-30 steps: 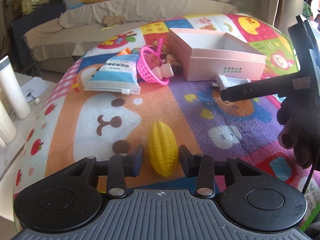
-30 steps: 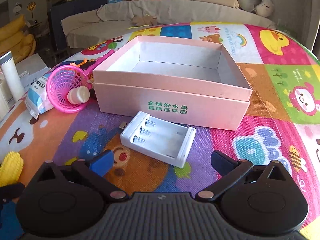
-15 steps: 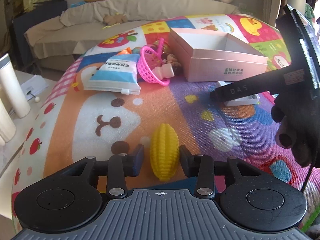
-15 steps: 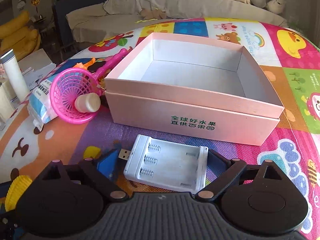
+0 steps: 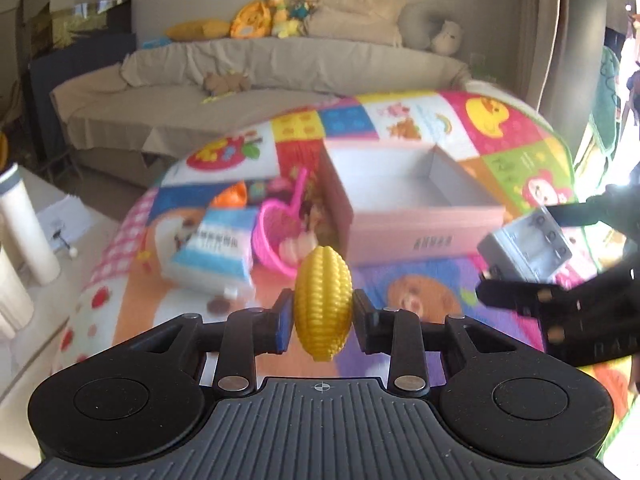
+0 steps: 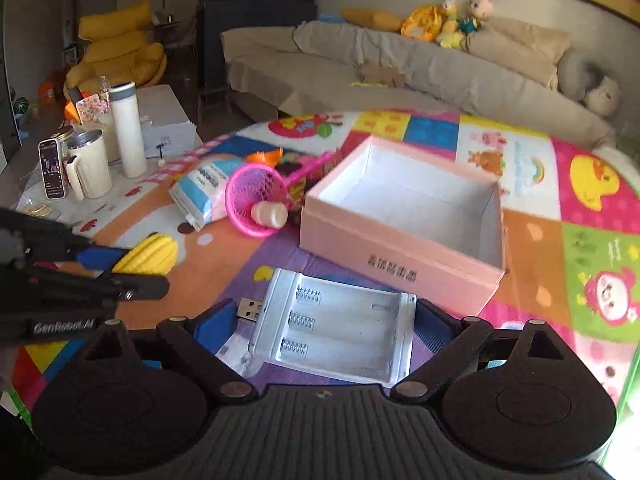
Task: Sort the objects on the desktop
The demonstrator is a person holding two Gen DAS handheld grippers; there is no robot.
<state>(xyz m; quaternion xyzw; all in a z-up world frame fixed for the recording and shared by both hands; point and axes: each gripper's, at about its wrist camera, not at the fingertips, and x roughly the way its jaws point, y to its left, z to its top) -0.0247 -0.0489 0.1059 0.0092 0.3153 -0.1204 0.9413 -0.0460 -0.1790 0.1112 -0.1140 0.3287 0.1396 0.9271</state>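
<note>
L of pink box (image 6: 404,224): tissue pack (image 6: 200,184), pink basket (image 6: 256,200). L gripper (image 5: 322,314) jaws clamped on toy corn (image 5: 323,302), raised off mat (image 6: 580,240). R gripper (image 6: 320,324) jaws pinching battery holder (image 6: 336,326), in front of box, lifted.
</note>
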